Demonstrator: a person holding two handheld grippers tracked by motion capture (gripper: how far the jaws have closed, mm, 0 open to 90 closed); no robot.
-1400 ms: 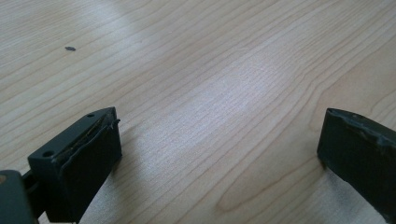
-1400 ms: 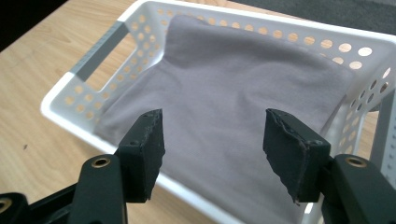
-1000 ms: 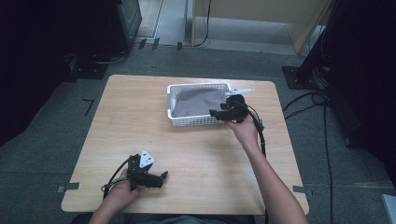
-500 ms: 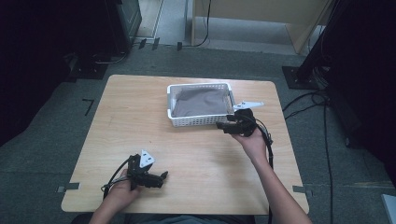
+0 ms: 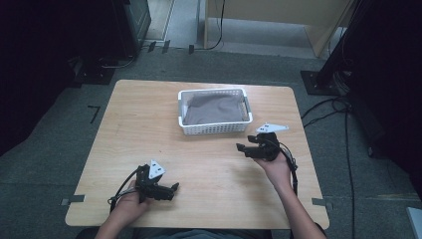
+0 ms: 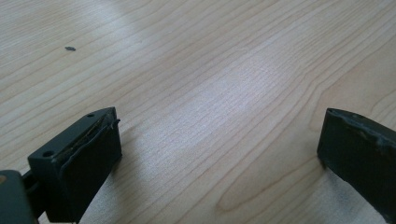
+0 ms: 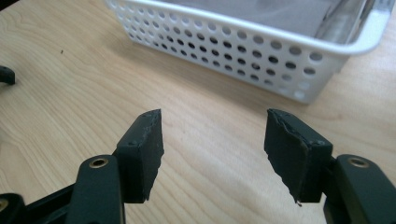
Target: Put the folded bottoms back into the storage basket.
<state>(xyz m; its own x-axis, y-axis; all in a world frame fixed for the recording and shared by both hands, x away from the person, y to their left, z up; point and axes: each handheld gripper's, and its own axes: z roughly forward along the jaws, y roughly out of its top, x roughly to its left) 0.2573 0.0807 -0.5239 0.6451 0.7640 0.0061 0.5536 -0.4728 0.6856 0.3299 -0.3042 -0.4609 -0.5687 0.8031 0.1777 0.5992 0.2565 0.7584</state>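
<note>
A white perforated basket stands at the back middle of the wooden table, with a grey-brown cloth lying inside it. My right gripper is held low over the table just in front of the basket's right corner, open and empty; in the right gripper view the basket lies just beyond its spread jaws. My left gripper rests near the table's front left, open with nothing between its jaws; bare wood shows between them in the left gripper view.
Black cables run over the grey floor to the right of the table. A dark stand base sits off the table's back right corner. Dark equipment stands at the back left.
My right gripper has drawn back from the basket's right end toward the person and lower over the table. The left gripper has stayed in place.
</note>
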